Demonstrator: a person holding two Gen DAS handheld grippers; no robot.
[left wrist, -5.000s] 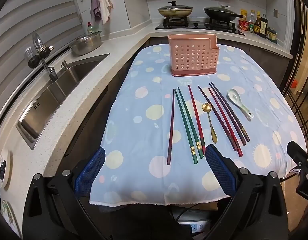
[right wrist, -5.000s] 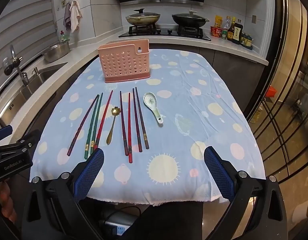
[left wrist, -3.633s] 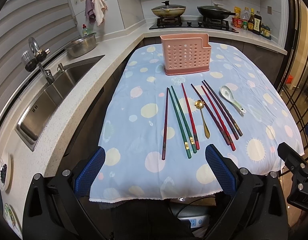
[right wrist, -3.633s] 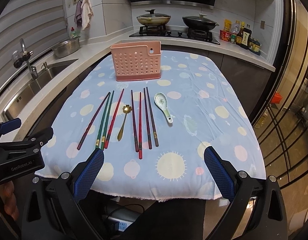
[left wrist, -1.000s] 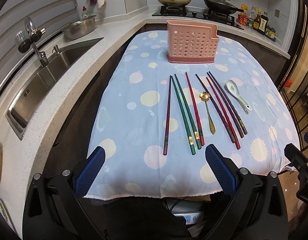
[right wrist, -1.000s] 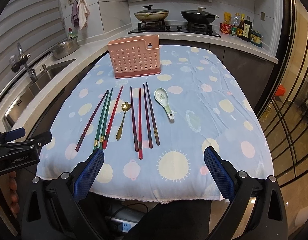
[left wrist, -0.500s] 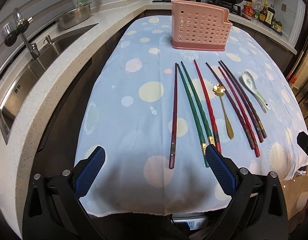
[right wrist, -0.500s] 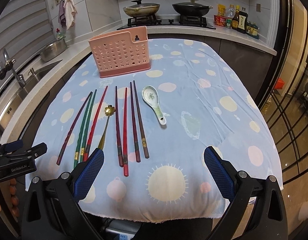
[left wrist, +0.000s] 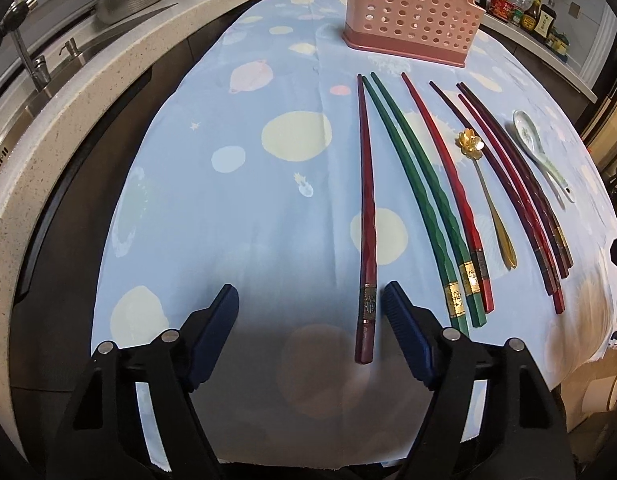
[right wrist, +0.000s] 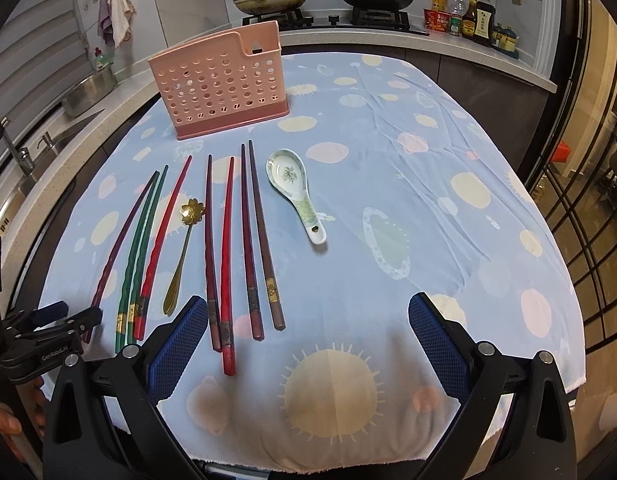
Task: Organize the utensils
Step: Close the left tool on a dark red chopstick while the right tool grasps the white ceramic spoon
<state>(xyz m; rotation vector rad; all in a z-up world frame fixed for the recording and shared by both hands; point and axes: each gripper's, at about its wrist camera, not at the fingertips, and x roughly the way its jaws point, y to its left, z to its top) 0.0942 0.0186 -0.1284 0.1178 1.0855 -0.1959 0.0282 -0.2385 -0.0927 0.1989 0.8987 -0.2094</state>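
The left gripper is being closed around the butt end of the leftmost dark red chopstick, which is lying untouched on the spotted tablecloth. The right gripper is being held wide apart above other chopsticks. The pink holder is standing beyond them.

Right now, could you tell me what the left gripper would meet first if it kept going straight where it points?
Probably the blue tablecloth. The left gripper, jaws closing, has the dark red chopstick just inside its right finger, untouched so far; depth is unclear.
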